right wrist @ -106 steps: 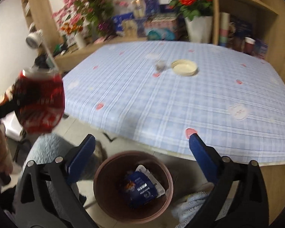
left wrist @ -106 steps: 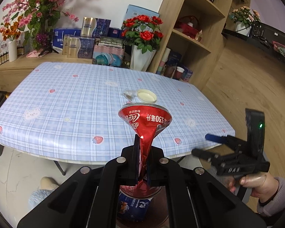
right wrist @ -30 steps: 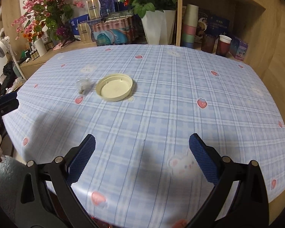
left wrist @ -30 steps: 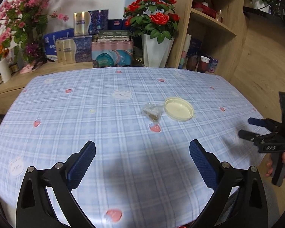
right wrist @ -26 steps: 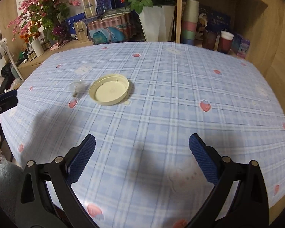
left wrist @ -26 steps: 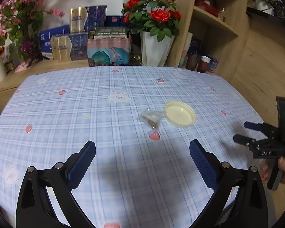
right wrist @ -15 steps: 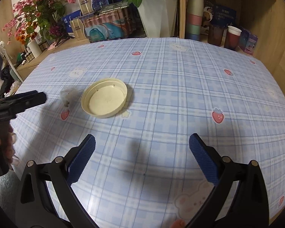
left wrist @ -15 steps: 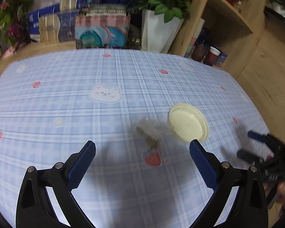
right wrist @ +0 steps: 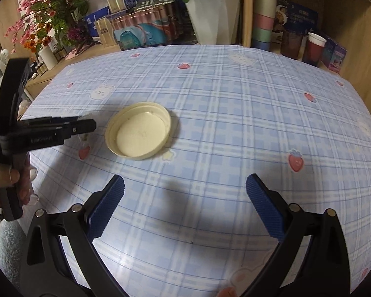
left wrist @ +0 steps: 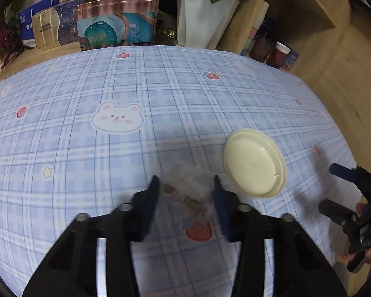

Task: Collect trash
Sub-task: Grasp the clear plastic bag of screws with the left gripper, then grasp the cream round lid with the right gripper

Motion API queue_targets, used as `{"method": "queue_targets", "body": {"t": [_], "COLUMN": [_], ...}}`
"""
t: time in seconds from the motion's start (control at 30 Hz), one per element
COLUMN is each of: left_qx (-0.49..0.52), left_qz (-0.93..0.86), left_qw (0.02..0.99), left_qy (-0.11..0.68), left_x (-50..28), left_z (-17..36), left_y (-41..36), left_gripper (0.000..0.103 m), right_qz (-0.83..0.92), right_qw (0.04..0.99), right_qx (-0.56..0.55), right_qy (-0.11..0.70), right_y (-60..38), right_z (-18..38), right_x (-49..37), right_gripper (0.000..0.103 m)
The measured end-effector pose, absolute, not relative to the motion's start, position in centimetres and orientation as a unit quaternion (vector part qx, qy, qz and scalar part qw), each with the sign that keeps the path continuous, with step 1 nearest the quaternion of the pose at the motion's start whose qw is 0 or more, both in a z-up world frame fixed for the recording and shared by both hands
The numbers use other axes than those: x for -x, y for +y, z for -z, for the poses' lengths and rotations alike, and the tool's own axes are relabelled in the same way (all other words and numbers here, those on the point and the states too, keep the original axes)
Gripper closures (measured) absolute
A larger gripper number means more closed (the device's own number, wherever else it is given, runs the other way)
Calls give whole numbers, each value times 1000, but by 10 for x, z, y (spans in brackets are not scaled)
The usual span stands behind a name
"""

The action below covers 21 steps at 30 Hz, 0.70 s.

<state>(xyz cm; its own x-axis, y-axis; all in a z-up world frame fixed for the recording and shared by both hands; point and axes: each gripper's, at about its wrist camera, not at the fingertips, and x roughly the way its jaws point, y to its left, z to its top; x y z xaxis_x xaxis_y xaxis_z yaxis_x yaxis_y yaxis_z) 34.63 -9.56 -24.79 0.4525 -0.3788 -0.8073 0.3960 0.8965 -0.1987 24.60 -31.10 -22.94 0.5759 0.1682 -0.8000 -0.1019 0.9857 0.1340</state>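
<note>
Left claw (left wrist: 184, 188) low over worktop (left wrist: 136, 79), angled down, straddling clear wrapper (left wrist: 188, 185) so pads can pinch it from both sides; jaws half-closed, just been closing, wrapper between them, blurred — firm contact not clear. Wrapper lies on worktop just beside cream lid (left wrist: 254, 163). Right claw (right wrist: 184, 203) wide open, empty, hovering short of lid, likely lined up for it.

Versus a second ago: left claw then wide open, farther back; wrapper and lid appeared smaller, ahead. Both items unmoved.
</note>
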Motion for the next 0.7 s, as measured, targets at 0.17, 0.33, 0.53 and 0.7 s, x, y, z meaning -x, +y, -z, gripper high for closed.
{"method": "queue_targets", "body": {"t": [0.17,0.33,0.53,0.7], "left_qx": [6,14,47,54], "left_qz": [225,220,211,214], "left_qw": [859,870,881,887], "left_qy": [461,442,421,406], "left_x": [-334,-315,-294,-275], "left_z": [240,227,214,210], "left_y": [-74,-50,-24,-19], "left_gripper": [76,78,78,78], "right_qz": [-102,-115,-120,-85], "right_qw": [888,883,867,866], "right_qx": [-19,-3,-10,0], "right_qy": [448,456,483,492], "right_y": [-288,-263,-241,-233], "right_z": [224,230,247,256], "right_x": [-261,-284,-310,-324], "right_gripper": [6,6,6,6]}}
